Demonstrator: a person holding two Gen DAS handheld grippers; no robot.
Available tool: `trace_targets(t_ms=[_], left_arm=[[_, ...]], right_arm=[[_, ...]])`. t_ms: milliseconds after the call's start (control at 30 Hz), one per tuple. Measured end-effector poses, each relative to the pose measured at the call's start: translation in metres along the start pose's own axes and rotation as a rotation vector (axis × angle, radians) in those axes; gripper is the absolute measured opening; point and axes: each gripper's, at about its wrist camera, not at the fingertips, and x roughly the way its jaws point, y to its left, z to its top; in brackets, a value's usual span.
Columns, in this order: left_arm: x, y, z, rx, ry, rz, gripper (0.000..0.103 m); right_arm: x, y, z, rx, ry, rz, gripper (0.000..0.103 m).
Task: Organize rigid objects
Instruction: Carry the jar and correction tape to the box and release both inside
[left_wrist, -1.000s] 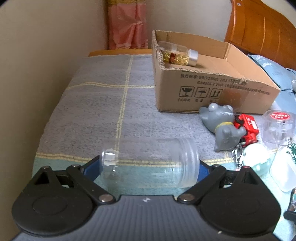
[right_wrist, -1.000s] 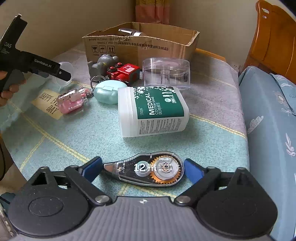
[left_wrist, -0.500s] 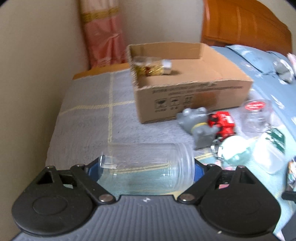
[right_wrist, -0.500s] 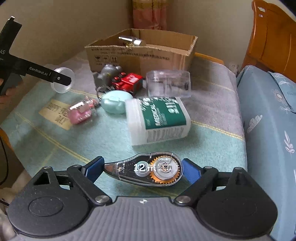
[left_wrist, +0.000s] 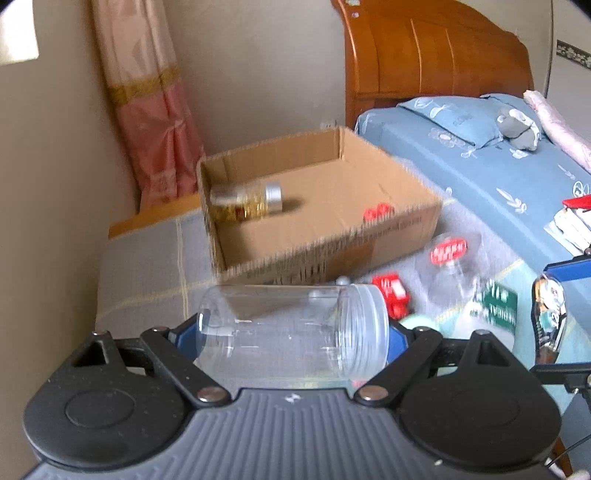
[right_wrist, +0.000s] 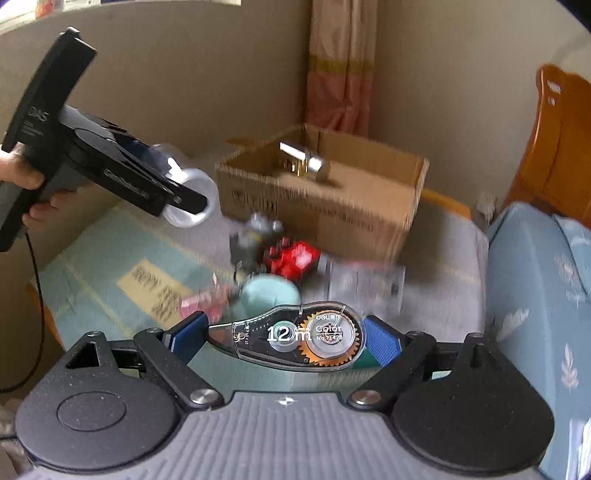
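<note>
Our left gripper (left_wrist: 293, 332) holds the clear jar (left_wrist: 291, 328) lengthwise, one pad on its base and one on its ribbed mouth; the jaws have just been closing onto it. Our right gripper (right_wrist: 284, 338) clamps the correction tape (right_wrist: 291, 341) end to end between its blue pads. Both loads hang clear of the striped cloth (right_wrist: 96, 258), in front of the cardboard box (left_wrist: 402, 218), which already holds a silver-capped bottle (left_wrist: 247, 203).

To do this carry well, we judge that each load should pass over the near wall of the box before the jaws let go, and go down in bare floor away from the bottle. The jar is slick and gripped only at its ends, so we should keep it level. The two grippers should enter apart.

Both grippers point forward and downward toward the box; a hand (right_wrist: 22, 173) grips the left handle.
</note>
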Motion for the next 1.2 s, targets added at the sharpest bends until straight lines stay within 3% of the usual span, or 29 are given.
trace_targets(t_ms=[300,500,833,1200], left_arm=[[0.027,0.003,0.063,0.030,-0.076,-0.006,0.090],[0.064,0.004,0.084,0.019,-0.041,0.001,0.090],[0.086,0.010,0.074,-0.019,0.004,-0.007,0.098],[0.038,0.031,0.045,-0.064,-0.042,0.069,0.102]], right_arm=[[0.011,-0.010,0.052,-0.050,-0.070,-0.033,0.093],[0.020,-0.028,0.073,-0.023,-0.081,-0.042,0.093],[0.033,-0.043,0.089,0.001,-0.072,-0.066,0.093],[0.054,-0.057,0.108,0.031,-0.065,-0.063,0.093]])
